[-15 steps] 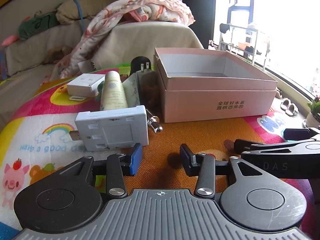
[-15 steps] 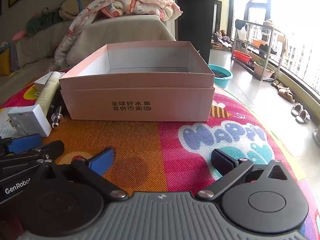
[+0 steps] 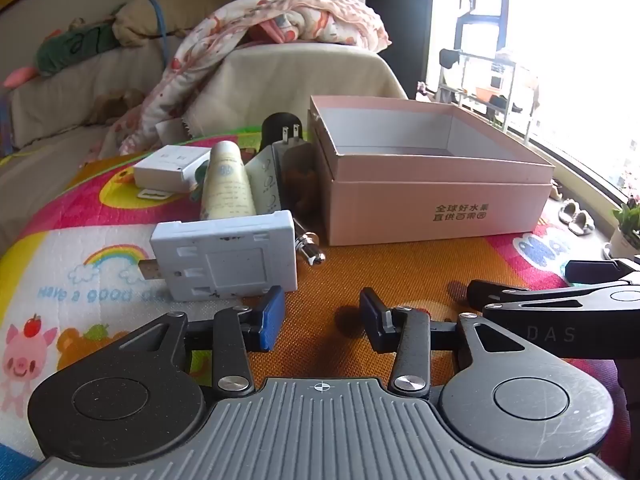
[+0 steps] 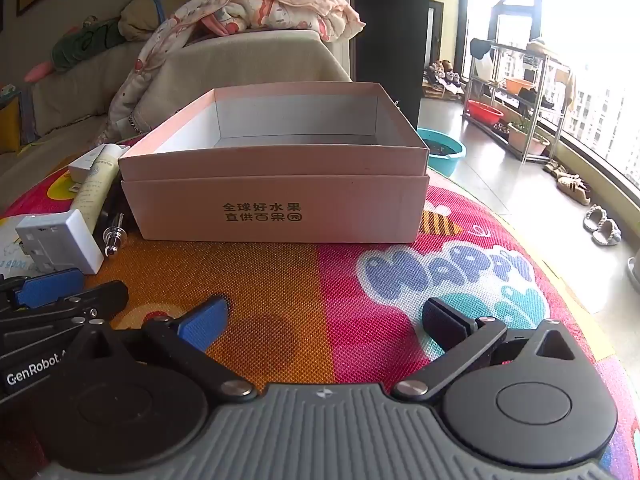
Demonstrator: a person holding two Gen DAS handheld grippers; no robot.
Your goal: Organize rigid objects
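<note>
An open pink cardboard box (image 3: 436, 200) (image 4: 276, 204) stands on a colourful play mat, and what I see of its inside is empty. Left of it lie a white plastic socket plate (image 3: 228, 256) (image 4: 56, 242), a cream tube (image 3: 226, 184) (image 4: 96, 184), a small white box (image 3: 168, 168), a black plug adapter (image 3: 282, 130) and a chrome metal piece (image 3: 310, 248) (image 4: 114, 236). My left gripper (image 3: 322, 320) is open and empty, just short of the socket plate. My right gripper (image 4: 326, 320) is open wide and empty, in front of the box.
The play mat (image 4: 320, 280) covers the surface. A sofa with a pink blanket (image 3: 280, 20) stands behind. To the right are a teal basin (image 4: 444, 152), a metal rack (image 4: 516, 96) and slippers (image 4: 602, 228) on the floor by the window.
</note>
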